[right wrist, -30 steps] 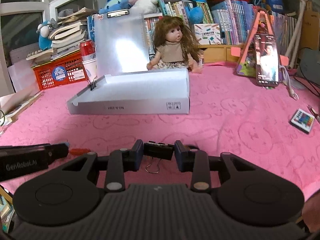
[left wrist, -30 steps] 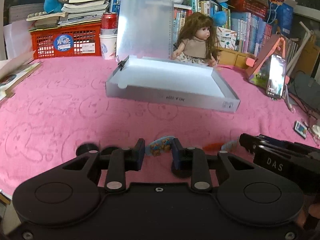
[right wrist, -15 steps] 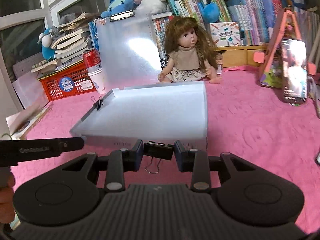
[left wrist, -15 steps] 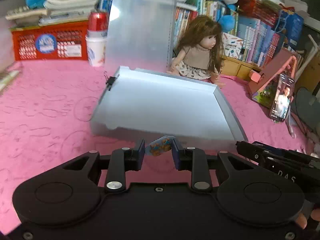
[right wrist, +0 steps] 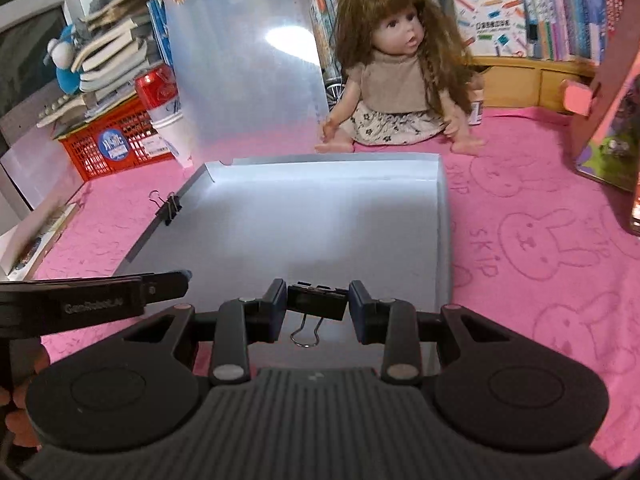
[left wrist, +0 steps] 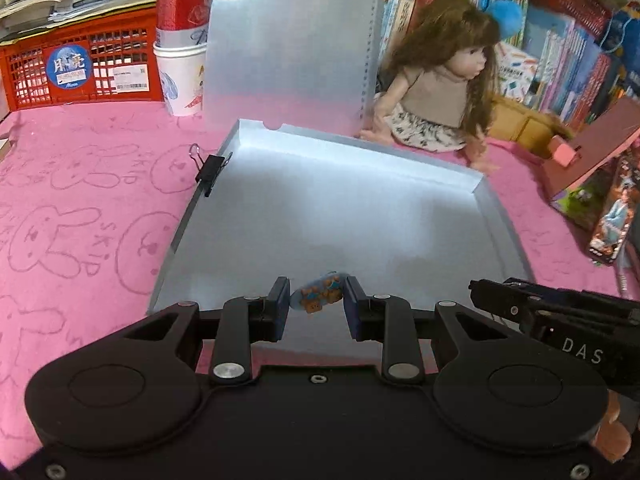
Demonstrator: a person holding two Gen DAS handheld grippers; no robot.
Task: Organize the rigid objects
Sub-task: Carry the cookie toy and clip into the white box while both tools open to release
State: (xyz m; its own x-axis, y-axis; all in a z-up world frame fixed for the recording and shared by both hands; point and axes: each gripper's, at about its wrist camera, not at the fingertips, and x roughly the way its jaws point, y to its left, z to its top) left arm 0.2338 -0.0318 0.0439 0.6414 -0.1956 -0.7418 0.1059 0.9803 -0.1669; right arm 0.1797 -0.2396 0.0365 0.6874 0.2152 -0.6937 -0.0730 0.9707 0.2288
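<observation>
Binder clip sits clamped between right gripper jaws, black body crosswise with long axis running left-right finger to finger, wire loops hanging down toward the near side. Left gripper jaws closed narrow on a small blue eraser-like piece with bear print, tilted, long axis roughly left-right too. Both loads hang over the near edge of the open grey box, so the box floor lies straight below and ahead of both jaw pairs; neither item touches it as far as can be told. Left gripper looks slightly further in over the floor, right one just past the near wall, so left probably drops first, judgement only. Left tool shows at near left in the right wrist view, right tool at near right in the left wrist view, so the two are side by side, close. Second binder clip is clipped on the box's left wall, far half. Box floor otherwise bare. Lid stands up at the far side. Around it: pink cloth, doll far right, red basket and cola can in a cup far left. Next move likely just releasing downward.
</observation>
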